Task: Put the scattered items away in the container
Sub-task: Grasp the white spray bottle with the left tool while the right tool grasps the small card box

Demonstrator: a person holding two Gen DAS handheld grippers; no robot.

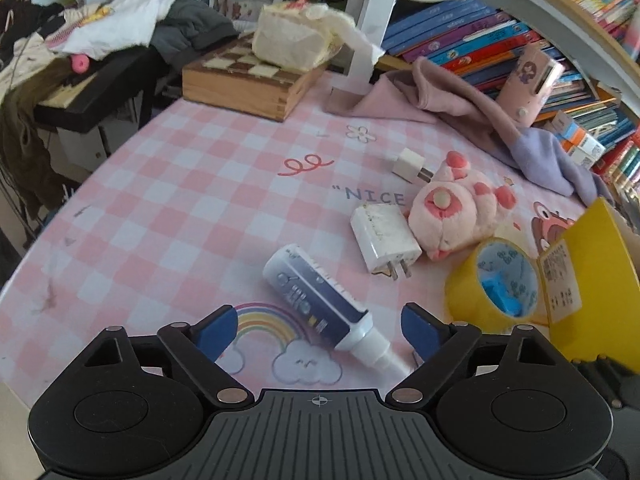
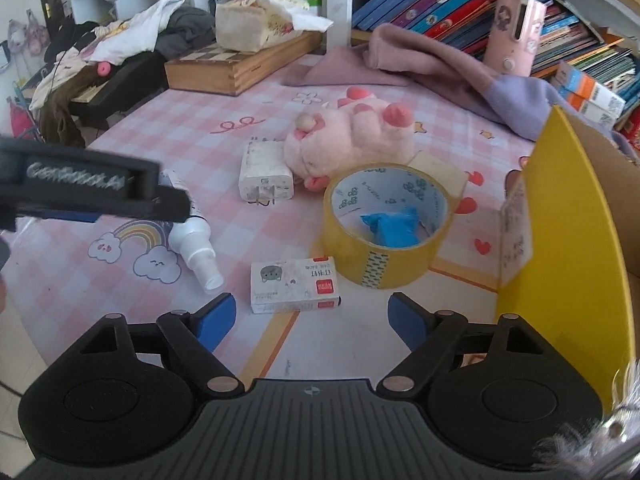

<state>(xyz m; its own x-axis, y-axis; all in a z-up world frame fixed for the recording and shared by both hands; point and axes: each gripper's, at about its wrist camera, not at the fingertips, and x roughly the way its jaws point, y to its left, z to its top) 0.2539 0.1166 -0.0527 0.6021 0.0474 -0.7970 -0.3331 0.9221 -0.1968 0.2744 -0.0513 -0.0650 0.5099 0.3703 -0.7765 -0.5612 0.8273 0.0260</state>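
A blue-and-white spray bottle (image 1: 316, 304) lies on the pink checked tablecloth (image 1: 180, 200), between the blue pads of my left gripper (image 1: 320, 320), which is open and not touching it. Beyond it lie a white charger (image 1: 384, 236), a smaller plug (image 1: 410, 164), a pink plush toy (image 1: 456, 208) and a yellow tape roll (image 1: 492, 276). The yellow cardboard box (image 1: 592, 264) stands at the right. My right gripper (image 2: 312, 308) is open just short of a small white staple box (image 2: 294, 290), with the tape roll (image 2: 384, 224) behind it and the yellow box (image 2: 560, 240) to its right.
A wooden chess box (image 1: 248, 80) with a tissue pack on it sits at the back. A pink and lilac cloth (image 1: 480, 108), a pink case (image 1: 528, 84) and rows of books (image 1: 480, 32) line the back right. The table edge curves down the left side.
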